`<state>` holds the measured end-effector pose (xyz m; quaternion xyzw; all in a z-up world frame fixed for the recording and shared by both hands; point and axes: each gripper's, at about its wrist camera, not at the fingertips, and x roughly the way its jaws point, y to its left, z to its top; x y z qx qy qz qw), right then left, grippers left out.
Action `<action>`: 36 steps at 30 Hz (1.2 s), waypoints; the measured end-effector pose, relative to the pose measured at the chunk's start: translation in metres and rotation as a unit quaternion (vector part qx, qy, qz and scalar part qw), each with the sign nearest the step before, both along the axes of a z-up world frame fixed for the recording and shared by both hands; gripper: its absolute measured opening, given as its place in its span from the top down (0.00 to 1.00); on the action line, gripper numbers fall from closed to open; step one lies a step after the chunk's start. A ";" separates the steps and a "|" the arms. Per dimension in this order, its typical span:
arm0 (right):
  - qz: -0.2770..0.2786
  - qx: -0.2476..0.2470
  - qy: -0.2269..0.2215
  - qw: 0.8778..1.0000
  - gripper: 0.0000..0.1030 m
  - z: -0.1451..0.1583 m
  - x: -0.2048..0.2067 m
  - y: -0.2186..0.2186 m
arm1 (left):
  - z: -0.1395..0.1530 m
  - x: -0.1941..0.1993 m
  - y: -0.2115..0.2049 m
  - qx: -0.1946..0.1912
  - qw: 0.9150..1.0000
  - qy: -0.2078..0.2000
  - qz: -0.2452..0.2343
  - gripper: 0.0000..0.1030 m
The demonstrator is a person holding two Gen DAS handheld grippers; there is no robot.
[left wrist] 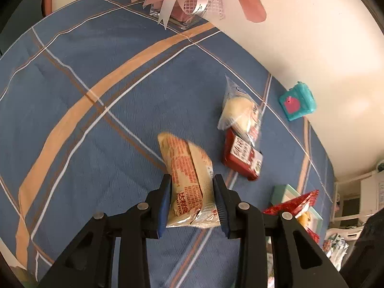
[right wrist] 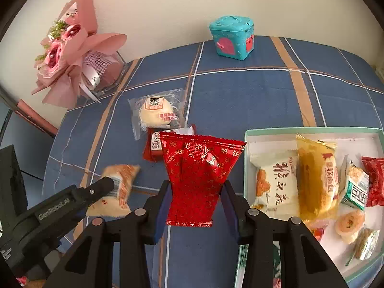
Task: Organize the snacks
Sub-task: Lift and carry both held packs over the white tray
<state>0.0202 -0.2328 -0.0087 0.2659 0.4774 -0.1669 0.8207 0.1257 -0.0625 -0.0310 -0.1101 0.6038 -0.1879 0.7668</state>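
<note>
Left gripper: blue-padded jaws clamped on a cream plastic snack packet with orange-red print, held above the blue plaid tablecloth; right gripper: jaws clamped on a shiny red foil snack pouch with gold pattern, held just left of the shallow white tray with mint-green rim. Tray contents, right side: a white pastry packet with black calligraphy, a golden-yellow cake wrapper and smaller wrapped sweets. On the cloth, far centre: a clear-wrapped round pale bun touching a small dark red boxed snack; far edge: a teal toy box with pink door and, far left, a pink paper bouquet.
</note>
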 end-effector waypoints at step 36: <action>0.012 -0.038 0.000 0.999 0.57 0.022 -0.046 0.030 | -0.017 -0.005 0.004 0.018 0.998 0.016 -0.058 0.62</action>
